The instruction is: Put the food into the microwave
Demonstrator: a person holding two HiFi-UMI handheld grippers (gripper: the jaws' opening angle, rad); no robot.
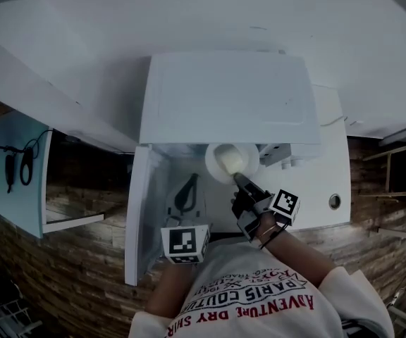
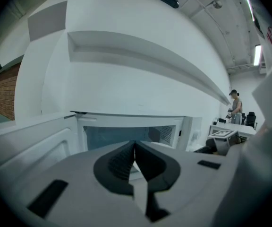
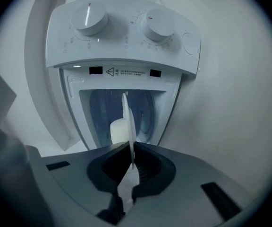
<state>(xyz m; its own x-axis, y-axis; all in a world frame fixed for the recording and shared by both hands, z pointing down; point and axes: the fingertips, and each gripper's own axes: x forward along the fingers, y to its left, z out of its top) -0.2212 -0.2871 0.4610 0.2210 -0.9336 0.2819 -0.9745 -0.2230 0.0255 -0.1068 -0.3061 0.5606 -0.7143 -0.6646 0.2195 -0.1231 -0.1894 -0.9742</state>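
A white microwave (image 1: 224,97) stands on a white counter, its door (image 1: 138,210) swung open to the left. My right gripper (image 1: 240,179) is shut on the rim of a white plate (image 1: 216,166) that carries pale food (image 1: 231,158), held at the mouth of the cavity. In the right gripper view the plate (image 3: 128,122) shows edge-on between the jaws, the food (image 3: 119,129) beside it, the cavity (image 3: 143,109) behind and the two-knob panel (image 3: 122,27) above. My left gripper (image 1: 188,186) hangs shut and empty by the open door; in its own view (image 2: 135,148) it faces the cavity (image 2: 122,137).
The white counter (image 1: 316,182) runs on to the right of the microwave and has a small round ring (image 1: 335,201) in it. A turquoise panel (image 1: 13,167) with hanging cables stands at the left. A white shelf (image 2: 140,56) juts from the wall above. A person (image 2: 235,108) stands far off.
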